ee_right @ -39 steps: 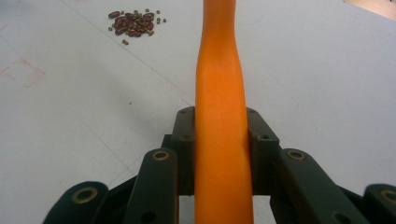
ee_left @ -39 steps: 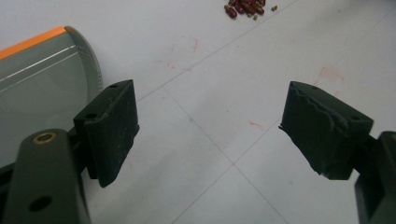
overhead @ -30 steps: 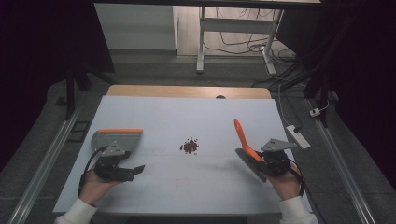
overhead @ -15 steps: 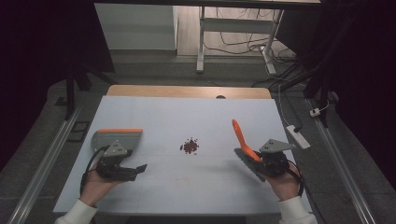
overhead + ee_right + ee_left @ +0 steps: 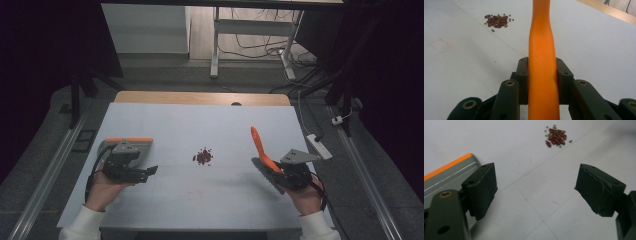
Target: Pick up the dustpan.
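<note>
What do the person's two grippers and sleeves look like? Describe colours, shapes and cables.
Both the left gripper and right gripper are black, with blocky ribbed jaws on linked bars with brass-coloured pivots. Each carries a grey three-cornered plate on top and trails a black cable. The sleeves are white.

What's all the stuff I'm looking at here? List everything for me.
beans: one small pile, dark red with a few greenish bits, middle of the table
orange handle: one, orange, clamped in the right gripper, slanting up
dustpan: one, grey with an orange edge, left side of the table
table: one, white top with a wooden far edge
power strip: one, white, at the table's right edge
left gripper: one, black, jaws open, beside the dustpan
right gripper: one, black, shut on the orange handle
</note>
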